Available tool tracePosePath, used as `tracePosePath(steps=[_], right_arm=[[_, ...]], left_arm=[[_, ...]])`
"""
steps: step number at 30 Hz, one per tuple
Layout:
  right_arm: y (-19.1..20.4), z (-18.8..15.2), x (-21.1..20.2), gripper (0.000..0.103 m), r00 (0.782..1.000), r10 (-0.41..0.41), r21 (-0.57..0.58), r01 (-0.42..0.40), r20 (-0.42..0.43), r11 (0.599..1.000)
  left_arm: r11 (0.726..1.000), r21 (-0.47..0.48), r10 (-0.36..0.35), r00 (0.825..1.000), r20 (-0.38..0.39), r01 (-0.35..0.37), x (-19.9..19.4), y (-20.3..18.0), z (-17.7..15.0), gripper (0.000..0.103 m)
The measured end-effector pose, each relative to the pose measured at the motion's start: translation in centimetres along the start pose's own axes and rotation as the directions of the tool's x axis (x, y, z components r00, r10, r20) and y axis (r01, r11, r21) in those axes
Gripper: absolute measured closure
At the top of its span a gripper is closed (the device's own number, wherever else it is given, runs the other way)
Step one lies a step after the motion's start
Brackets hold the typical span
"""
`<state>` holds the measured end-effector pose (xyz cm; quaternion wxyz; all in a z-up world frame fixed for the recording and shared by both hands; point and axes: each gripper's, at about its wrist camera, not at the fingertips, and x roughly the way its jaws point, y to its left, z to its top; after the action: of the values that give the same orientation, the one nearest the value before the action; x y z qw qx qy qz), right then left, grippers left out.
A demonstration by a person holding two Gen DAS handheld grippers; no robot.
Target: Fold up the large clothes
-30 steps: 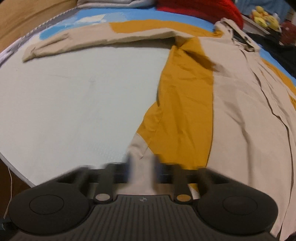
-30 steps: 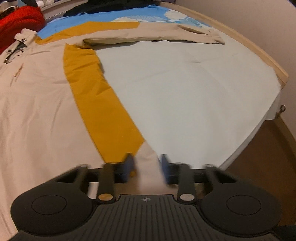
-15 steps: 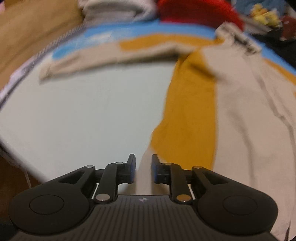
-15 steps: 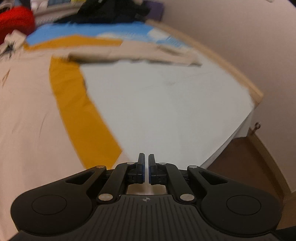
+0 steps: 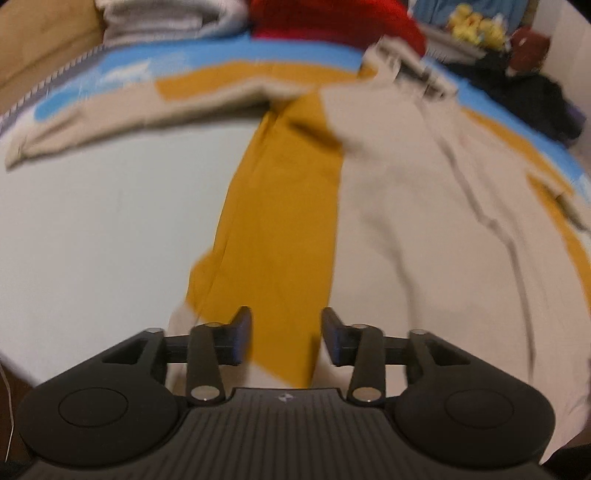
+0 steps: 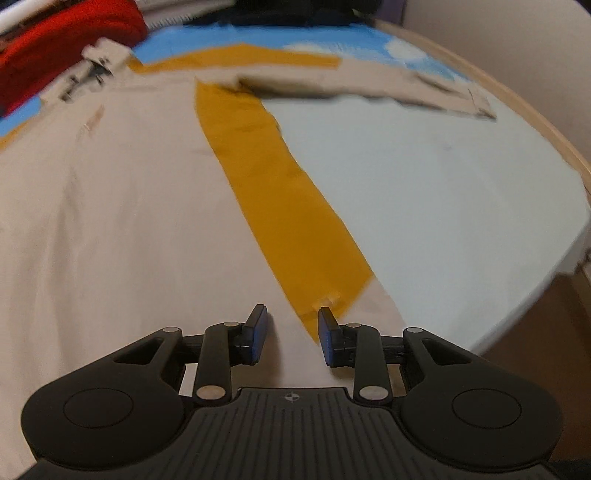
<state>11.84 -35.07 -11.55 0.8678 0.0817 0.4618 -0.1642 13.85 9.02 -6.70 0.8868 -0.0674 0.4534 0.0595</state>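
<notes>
A large beige jacket (image 5: 424, 229) with mustard side panels (image 5: 280, 221) lies spread on the pale bed sheet (image 5: 92, 240), sleeves stretched out to both sides. My left gripper (image 5: 287, 328) is open over the jacket's lower left hem, above the mustard panel. In the right wrist view the same jacket (image 6: 122, 221) and its other mustard panel (image 6: 288, 221) show. My right gripper (image 6: 291, 325) is open over the lower right hem corner. Neither holds cloth.
A red garment (image 5: 332, 18) and folded grey cloth (image 5: 166, 18) lie at the head of the bed. Dark clothes (image 5: 524, 99) and yellow toys (image 5: 476, 27) sit far right. The wooden bed rim (image 6: 517, 99) and floor (image 6: 546, 332) are on the right.
Both grippers closed on the hem about half a second ago and have now opened again. Both have shifted forward over the jacket's lower edge.
</notes>
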Motion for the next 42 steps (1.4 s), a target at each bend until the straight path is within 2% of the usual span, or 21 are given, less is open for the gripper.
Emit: tracePosePath(steps=[3,6,9,11,14,18,22,25,27,28,29,32,33,35,37,38,40,42], right_arm=[[1.5,0.6,-1.8,0.072,0.991,0.025,-0.051,-0.019,0.129,0.999],[2.9,1.5,-3.5,0.072,0.968,0.069,-0.092,-0.048,0.241,0.995],[3.9,2.5,-5.5,0.071,0.947,0.099,-0.085,-0.076,0.307,0.993],[4.6,3.2,-6.7,0.071,0.933,0.114,-0.065,-0.098,0.342,0.993],[5.8,3.9,-9.0,0.071,0.903,0.155,-0.073,-0.137,0.401,0.988],[7.7,5.4,-11.1,0.069,0.859,0.221,-0.118,-0.187,0.462,0.975],[9.6,6.9,-12.7,0.060,0.818,0.270,-0.129,-0.237,0.508,0.963],[11.0,8.7,-13.8,0.055,0.781,0.292,-0.154,-0.249,0.552,0.956],[12.1,10.0,-14.3,0.053,0.753,0.301,-0.178,-0.243,0.585,0.953],[12.7,10.7,-14.5,0.051,0.737,0.317,-0.195,-0.251,0.597,0.948],[13.3,11.3,-14.6,0.050,0.730,0.328,-0.209,-0.252,0.600,0.945],[14.8,13.2,-14.2,0.046,0.722,0.356,-0.238,-0.265,0.593,0.934],[15.3,13.7,-13.9,0.045,0.722,0.372,-0.253,-0.274,0.584,0.928],[16.5,14.5,-13.1,0.042,0.725,0.388,-0.272,-0.280,0.569,0.921],[17.6,15.1,-12.2,0.042,0.727,0.388,-0.273,-0.279,0.566,0.921],[18.1,15.5,-11.5,0.042,0.728,0.395,-0.271,-0.290,0.560,0.918],[18.7,15.8,-10.2,0.042,0.730,0.413,-0.258,-0.322,0.545,0.911],[19.2,15.7,-8.7,0.041,0.742,0.413,-0.241,-0.336,0.527,0.911]], left_arm=[[1.000,-0.001,0.004,0.998,0.067,-0.004,-1.0,-0.6,0.7,0.045],[1.000,0.007,0.023,0.992,0.125,-0.024,-1.8,-0.8,1.2,0.042],[1.000,0.003,0.026,0.981,0.191,-0.027,-2.7,-1.3,2.0,0.041],[0.999,-0.013,0.032,0.972,0.234,-0.030,-3.5,-1.6,2.9,0.033],[0.998,-0.056,0.039,0.956,0.290,-0.024,-5.3,-1.5,4.5,0.032],[0.997,-0.067,0.055,0.911,0.409,-0.030,-8.3,-1.5,7.8,0.030],[0.997,-0.049,0.071,0.864,0.498,-0.053,-9.9,-1.2,12.7,0.029],[0.998,-0.008,0.060,0.838,0.542,-0.066,-10.0,-1.1,16.6,0.029],[0.996,0.025,0.059,0.830,0.554,-0.087,-9.3,-1.2,18.8,0.029],[0.995,0.036,0.058,0.830,0.555,-0.093,-8.8,-1.1,19.7,0.029],[0.994,0.040,0.060,0.832,0.552,-0.098,-8.1,-1.0,20.5,0.029],[0.993,0.010,0.091,0.836,0.542,-0.114,-5.2,0.1,21.3,0.028],[0.992,-0.005,0.108,0.846,0.523,-0.123,-3.8,1.0,20.8,0.028],[0.988,-0.034,0.150,0.891,0.429,-0.150,-1.0,2.3,20.7,0.028],[0.990,-0.101,0.131,0.920,0.370,-0.100,0.9,4.4,21.0,0.028],[0.988,-0.123,0.128,0.928,0.351,-0.090,1.6,5.3,21.1,0.028],[0.985,-0.138,0.141,0.933,0.331,-0.100,3.2,7.2,21.0,0.029],[0.984,-0.136,0.154,0.940,0.303,-0.117,4.9,9.1,20.8,0.039]])
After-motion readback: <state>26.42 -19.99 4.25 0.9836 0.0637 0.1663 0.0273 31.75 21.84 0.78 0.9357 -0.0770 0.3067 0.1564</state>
